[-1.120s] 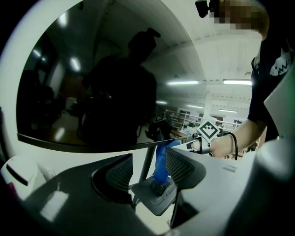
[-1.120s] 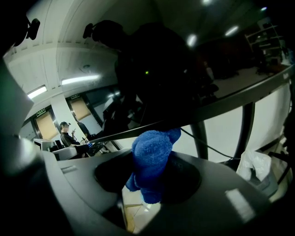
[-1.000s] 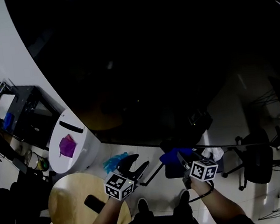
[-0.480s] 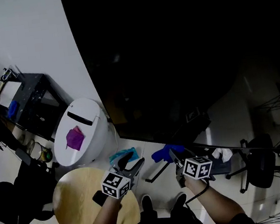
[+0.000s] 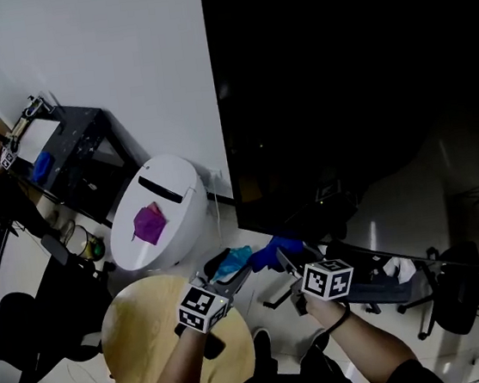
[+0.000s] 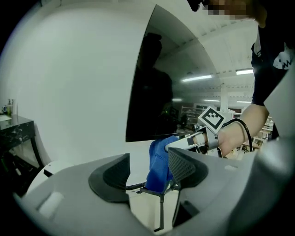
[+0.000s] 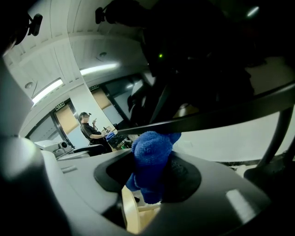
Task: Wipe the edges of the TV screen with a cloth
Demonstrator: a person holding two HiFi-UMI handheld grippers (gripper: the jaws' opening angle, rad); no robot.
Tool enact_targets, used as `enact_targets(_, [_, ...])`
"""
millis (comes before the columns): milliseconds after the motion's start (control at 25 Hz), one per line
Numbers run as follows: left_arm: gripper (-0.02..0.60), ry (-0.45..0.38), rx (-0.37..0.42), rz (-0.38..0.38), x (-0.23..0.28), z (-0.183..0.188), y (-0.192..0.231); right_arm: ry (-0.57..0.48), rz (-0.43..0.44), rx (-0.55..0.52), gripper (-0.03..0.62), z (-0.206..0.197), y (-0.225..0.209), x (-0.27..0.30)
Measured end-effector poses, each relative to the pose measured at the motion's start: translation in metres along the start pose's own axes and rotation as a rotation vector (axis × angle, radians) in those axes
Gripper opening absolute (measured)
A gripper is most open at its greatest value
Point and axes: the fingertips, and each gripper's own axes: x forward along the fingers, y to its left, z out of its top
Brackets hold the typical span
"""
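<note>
Blue terry cloth (image 7: 150, 150) is sitting bunched between the pads of the right claw (image 7: 150, 177), which is pinching it firmly. Left claw (image 6: 147, 171) has just been opening its jaws and is gripping nothing; the cloth is only showing beyond its gap. Further out, the cloth is hanging near the lower left corner of the large black TV screen (image 5: 339, 87); whether it is touching the bottom edge I cannot tell. The approach seems to be under way, with wiping not yet begun. Next, the cloth is needing to be pressed on that edge and slid along it, with the hard claw tips staying off the glass.
</note>
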Motion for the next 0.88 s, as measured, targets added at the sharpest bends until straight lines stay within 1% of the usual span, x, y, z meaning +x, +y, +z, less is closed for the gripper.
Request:
enact_targets(160, [0.264, -0.005, 0.023, -0.005, -0.011, -0.004, 0.001, 0.022, 0.031, -0.002, 0.176, -0.006, 0.022, 0.022])
enact_targets(360, [0.281, 0.032, 0.076, -0.013, -0.019, -0.014, 0.004, 0.027, 0.061, -0.020, 0.176, -0.006, 0.047, 0.047])
enact_targets(640, [0.284, 0.070, 0.141, 0.014, -0.022, -0.021, 0.018, 0.037, 0.104, -0.004, 0.175, -0.010, 0.073, 0.075])
enact_targets(760, [0.285, 0.096, 0.184, 0.035, -0.023, -0.021, 0.027, 0.046, 0.125, 0.008, 0.176, -0.011, 0.083, 0.079])
enact_targets(880, [0.287, 0.095, 0.212, 0.047, -0.026, -0.017, 0.034, 0.053, 0.157, 0.022, 0.176, -0.011, 0.095, 0.079])
